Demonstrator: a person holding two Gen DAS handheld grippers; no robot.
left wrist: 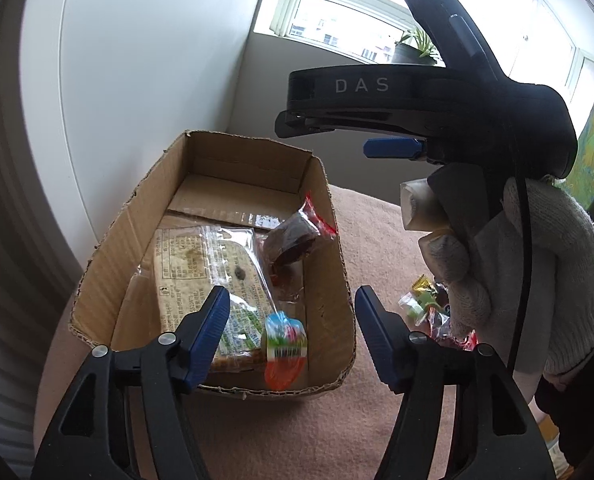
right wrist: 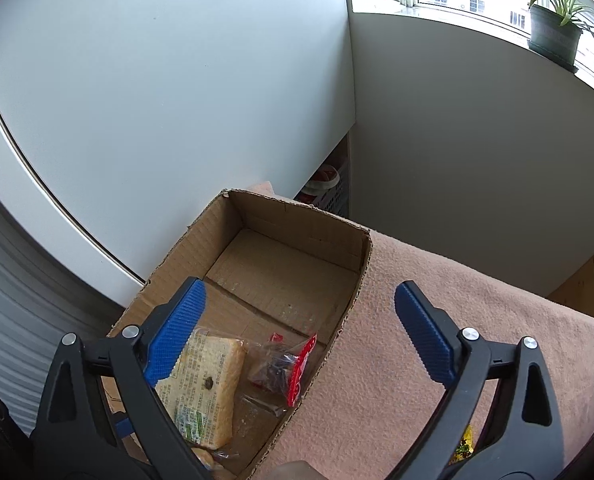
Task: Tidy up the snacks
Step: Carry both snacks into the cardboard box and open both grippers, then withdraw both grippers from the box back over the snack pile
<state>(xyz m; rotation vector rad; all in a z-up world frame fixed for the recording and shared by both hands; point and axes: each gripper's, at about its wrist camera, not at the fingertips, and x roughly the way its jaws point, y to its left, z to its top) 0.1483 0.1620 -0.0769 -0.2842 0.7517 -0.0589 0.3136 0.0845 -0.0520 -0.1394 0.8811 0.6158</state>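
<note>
An open cardboard box (left wrist: 329,248) stands on a pink cloth. Inside lie a wrapped bread slice (left wrist: 193,264), a dark cake in a red-edged wrapper (left wrist: 293,236) and a colourful jelly cup (left wrist: 285,344) that looks blurred. My left gripper (left wrist: 293,328) is open and empty above the box's near end. My right gripper (right wrist: 301,328) is open and empty above the box (right wrist: 361,276); the bread (right wrist: 205,392) and the red-edged wrapper (right wrist: 293,368) lie below it. The right gripper's body (left wrist: 417,112) shows in the left wrist view, held by a gloved hand.
Several small wrapped snacks (left wrist: 425,304) lie on the pink cloth (left wrist: 377,248) right of the box. A white wall rises behind the box. A potted plant (right wrist: 553,32) stands on the window sill. A crate (right wrist: 329,188) sits beyond the cloth's far edge.
</note>
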